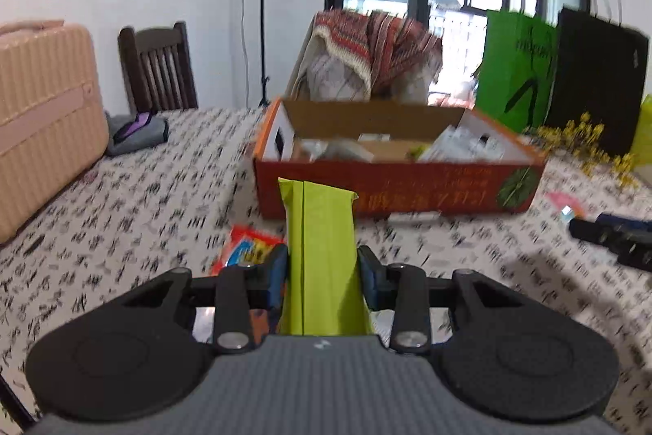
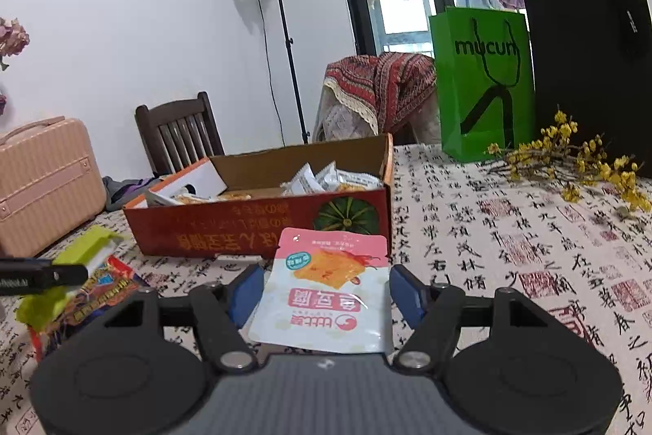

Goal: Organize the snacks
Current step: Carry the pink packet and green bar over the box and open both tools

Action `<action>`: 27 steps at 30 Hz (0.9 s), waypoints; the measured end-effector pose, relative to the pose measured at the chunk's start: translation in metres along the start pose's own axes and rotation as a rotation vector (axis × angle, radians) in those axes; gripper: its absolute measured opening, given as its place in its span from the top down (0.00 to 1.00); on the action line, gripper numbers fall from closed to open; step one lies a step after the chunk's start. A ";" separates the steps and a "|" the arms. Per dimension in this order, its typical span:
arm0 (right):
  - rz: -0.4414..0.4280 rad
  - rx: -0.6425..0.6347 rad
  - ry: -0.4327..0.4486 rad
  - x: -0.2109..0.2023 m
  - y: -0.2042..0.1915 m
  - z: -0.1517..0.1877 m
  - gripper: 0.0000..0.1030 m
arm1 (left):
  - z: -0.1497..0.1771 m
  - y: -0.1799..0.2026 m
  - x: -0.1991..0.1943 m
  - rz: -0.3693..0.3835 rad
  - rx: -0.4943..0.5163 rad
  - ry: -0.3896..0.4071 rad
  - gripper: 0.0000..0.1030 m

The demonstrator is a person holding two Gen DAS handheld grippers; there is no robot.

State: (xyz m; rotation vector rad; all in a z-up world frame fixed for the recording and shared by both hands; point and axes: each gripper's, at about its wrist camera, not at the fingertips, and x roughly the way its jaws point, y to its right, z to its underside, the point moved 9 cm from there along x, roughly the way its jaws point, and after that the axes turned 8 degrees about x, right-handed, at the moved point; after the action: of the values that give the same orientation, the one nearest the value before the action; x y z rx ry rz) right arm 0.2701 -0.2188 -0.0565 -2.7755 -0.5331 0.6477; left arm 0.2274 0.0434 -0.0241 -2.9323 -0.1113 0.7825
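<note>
Left wrist view: my left gripper (image 1: 322, 268) has its jaws shut tight on a lime-green snack pack (image 1: 320, 251), which sticks out fwd toward 12 o'clock, lifted off the desk (image 1: 122, 190). The red cardboard box (image 1: 399, 186) sits just beyond at 12–1, white packets inside. A red snack bag (image 1: 248, 251) lies on the desk at 10 o'clock of the jaws. Right wrist view: my right gripper (image 2: 324, 292) holds a pink-and-white pouch (image 2: 326, 292) between jaws approx half open, pads against its sides. Box at 12 o'clock, close ahead. Left gripper w/ the green pack shows at 9 o'clock. Green bag (image 2: 485, 88) at 1 o'clock.
</note>
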 end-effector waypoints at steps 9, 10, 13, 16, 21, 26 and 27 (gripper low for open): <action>-0.021 -0.005 0.029 0.000 -0.017 -0.032 0.34 | -0.059 0.014 -0.009 0.024 0.016 0.104 0.63; -0.020 -0.015 0.037 0.001 -0.020 -0.039 0.34 | -0.067 0.017 -0.008 0.025 0.015 0.112 0.63; -0.018 -0.035 0.056 0.008 -0.030 -0.060 0.34 | -0.087 0.023 -0.002 0.031 0.013 0.135 0.63; -0.006 -0.053 0.073 0.021 -0.039 -0.079 0.34 | -0.106 0.028 0.006 0.017 0.016 0.154 0.63; 0.030 -0.050 0.090 0.051 -0.046 -0.104 0.34 | -0.138 0.031 0.029 -0.015 0.004 0.164 0.63; 0.084 -0.047 0.085 0.094 -0.045 -0.123 0.34 | -0.160 0.024 0.070 -0.052 -0.037 0.131 0.63; 0.094 -0.045 0.081 0.103 -0.043 -0.125 0.34 | -0.162 0.022 0.081 -0.061 -0.043 0.118 0.63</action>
State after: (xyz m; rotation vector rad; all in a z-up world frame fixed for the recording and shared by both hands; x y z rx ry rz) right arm 0.4016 -0.1572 0.0267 -2.8693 -0.4072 0.5460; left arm 0.3790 0.0158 0.0733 -2.9907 -0.2096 0.6038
